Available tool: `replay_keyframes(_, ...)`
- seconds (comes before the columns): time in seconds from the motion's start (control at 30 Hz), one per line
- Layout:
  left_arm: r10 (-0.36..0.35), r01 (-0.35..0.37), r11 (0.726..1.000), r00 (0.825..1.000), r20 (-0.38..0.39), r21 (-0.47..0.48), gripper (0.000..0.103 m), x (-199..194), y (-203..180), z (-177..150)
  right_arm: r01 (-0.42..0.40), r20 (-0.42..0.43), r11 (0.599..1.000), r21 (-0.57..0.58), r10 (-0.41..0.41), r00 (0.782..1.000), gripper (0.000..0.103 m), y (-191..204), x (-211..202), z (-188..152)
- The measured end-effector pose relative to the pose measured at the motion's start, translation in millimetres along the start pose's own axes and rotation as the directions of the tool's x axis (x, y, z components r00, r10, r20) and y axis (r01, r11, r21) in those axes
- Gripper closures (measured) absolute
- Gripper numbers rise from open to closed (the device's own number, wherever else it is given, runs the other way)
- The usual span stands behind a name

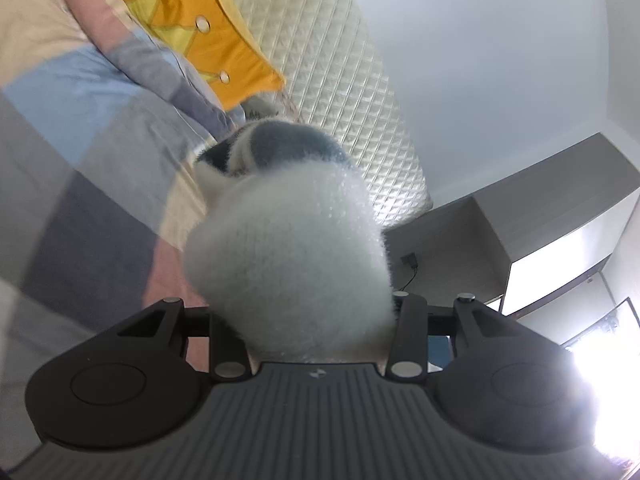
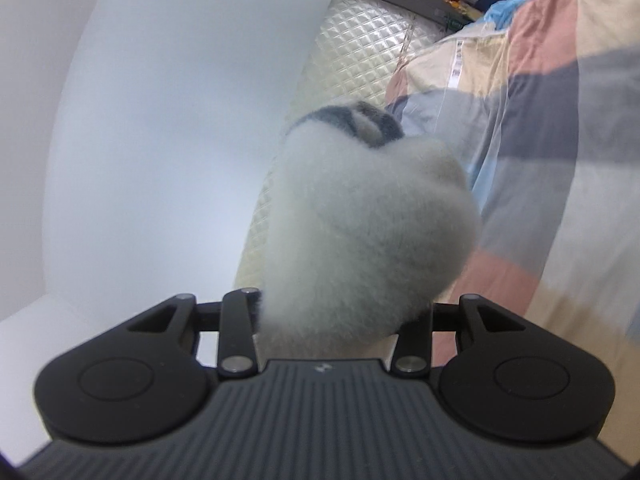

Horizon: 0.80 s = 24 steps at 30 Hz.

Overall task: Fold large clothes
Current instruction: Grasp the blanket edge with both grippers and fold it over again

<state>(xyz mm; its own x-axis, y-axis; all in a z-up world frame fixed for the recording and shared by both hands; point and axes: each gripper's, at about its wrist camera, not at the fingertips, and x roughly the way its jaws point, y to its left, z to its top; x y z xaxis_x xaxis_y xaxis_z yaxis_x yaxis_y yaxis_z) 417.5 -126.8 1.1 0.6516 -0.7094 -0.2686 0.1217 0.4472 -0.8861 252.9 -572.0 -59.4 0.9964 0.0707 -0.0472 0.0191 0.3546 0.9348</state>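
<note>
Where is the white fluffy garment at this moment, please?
The white fluffy garment is bunched between the jaws of the left gripper and of the right gripper, lifted in front of the quilted headboard.

On my left feed the fluffy garment reads as long-piled white fleece with grey bands, soft and matt, and behind it the quilted headboard has a pale satin sheen. The bedcover looks like smooth, matt woven cotton in colour blocks. I see the left gripper body as ribbed matt black plastic with small shiny metal pins.
</note>
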Motion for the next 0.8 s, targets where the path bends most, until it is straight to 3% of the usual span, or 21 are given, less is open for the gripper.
replay_keyframes(0.13,0.022,-0.022,1.0,0.999,-0.036,-0.003,0.056,67,0,-3,0.038,0.003,0.999,0.023,-0.038,0.999,0.058,-24,30,38)
replay_keyframes(0.23,0.088,-0.086,0.995,0.995,-0.05,0.041,0.055,107,3,-8,0.079,-0.013,0.996,0.042,-0.078,0.997,0.058,-54,51,59)
replay_keyframes(0.4,0.116,-0.106,0.988,0.99,-0.084,0.109,0.055,152,32,-17,0.15,-0.051,0.985,0.088,-0.146,0.988,0.058,-113,70,59)
replay_keyframes(0.57,0.192,-0.175,0.978,0.968,-0.163,0.113,0.055,182,82,-32,0.223,-0.079,0.965,0.138,-0.214,0.974,0.058,-172,74,47)
replay_keyframes(0.63,0.191,-0.174,0.978,0.967,-0.171,0.112,0.055,184,102,-38,0.25,-0.102,0.955,0.16,-0.236,0.966,0.058,-191,72,41)
replay_keyframes(0.8,0.15,-0.132,0.984,0.978,-0.148,0.123,0.051,171,130,-58,0.167,-0.104,0.974,0.152,-0.152,0.983,0.054,-223,56,25)
